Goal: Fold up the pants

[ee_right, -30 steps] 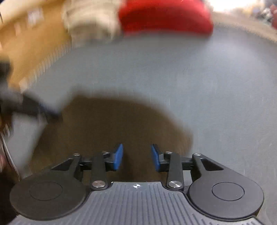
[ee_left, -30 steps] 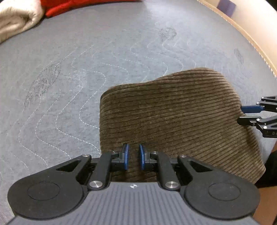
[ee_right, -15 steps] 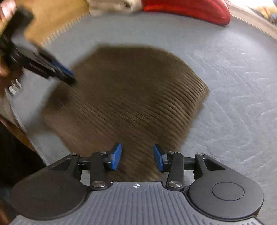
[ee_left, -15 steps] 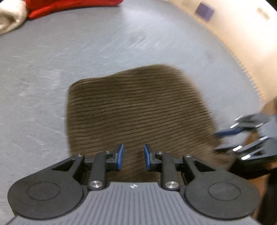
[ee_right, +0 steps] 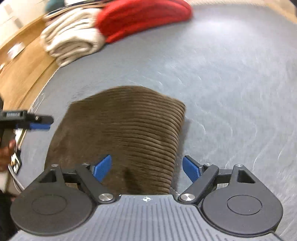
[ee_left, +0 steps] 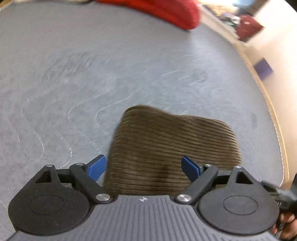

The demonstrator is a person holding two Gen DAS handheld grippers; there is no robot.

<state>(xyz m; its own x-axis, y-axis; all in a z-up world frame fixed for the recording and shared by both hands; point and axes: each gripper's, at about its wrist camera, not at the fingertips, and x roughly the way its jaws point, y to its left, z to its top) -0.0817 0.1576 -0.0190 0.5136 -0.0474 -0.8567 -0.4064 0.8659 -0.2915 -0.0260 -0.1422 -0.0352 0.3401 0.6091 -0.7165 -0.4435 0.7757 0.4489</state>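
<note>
Pants of brown ribbed corduroy (ee_left: 172, 148) lie as a compact folded bundle on the grey quilted mattress (ee_left: 92, 83), near its front edge and directly ahead of both grippers. In the right wrist view the bundle (ee_right: 126, 133) reads as a thick, roughly rectangular stack with a rounded far edge and a stepped right side where several layers pile up; no loose leg or waistband trails out from it as far as either view shows, though motion blur softens the outline.

Both tools are letting go. On the left gripper (ee_left: 143, 166) the jaws are opening, the blue pads spread wide to either side of the bundle's near left corner without pressing on the cloth. On the right gripper (ee_right: 146, 168) the jaws are opening too, straddling the near right corner, with nothing pinched. The left tool also shows from the side at the left edge of the right wrist view, clear of the fabric.

By my judgement the folding itself is finished or very nearly so: the garment is reduced to a small neat packet and released. What may remain is a light squaring of the edges, or moving the packet toward the folded cream blanket (ee_right: 72, 42) and red cushion (ee_right: 141, 16) well apart at the far end.
</note>
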